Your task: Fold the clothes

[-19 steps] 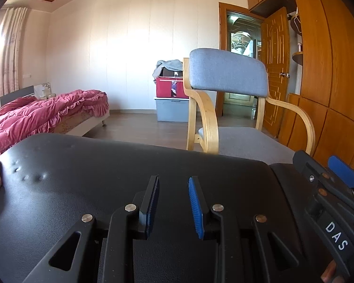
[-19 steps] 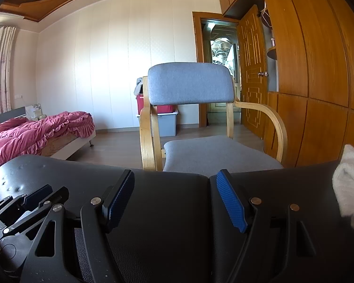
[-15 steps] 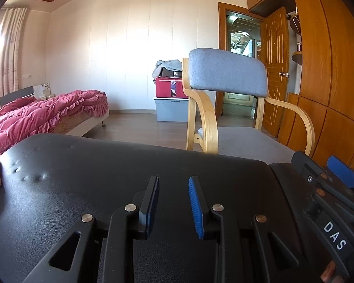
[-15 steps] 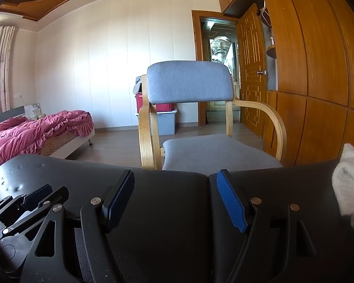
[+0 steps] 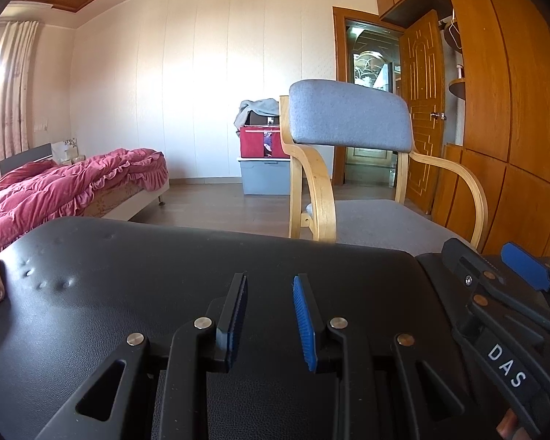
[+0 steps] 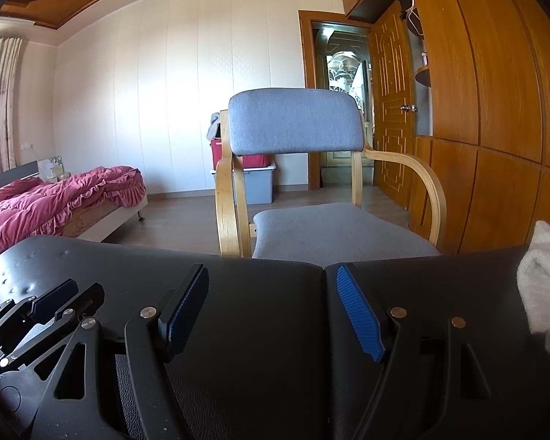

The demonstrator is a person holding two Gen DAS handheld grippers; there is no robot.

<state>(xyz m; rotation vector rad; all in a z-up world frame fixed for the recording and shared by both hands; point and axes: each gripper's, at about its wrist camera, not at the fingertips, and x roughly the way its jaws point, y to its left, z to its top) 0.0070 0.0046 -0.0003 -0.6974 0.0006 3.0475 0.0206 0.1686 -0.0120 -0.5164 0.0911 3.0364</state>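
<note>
One grey-cushioned wooden armchair (image 6: 311,168), one bed with a pink quilt (image 5: 73,179), one grey plastic storage bin (image 5: 264,178), one red fabric box (image 5: 262,142).

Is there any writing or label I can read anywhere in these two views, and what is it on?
"DAS": white letters on the black body of the right gripper, seen in the left wrist view.
The picture panel on the red storage box is too small to read.
Nothing else carries legible text.
</note>
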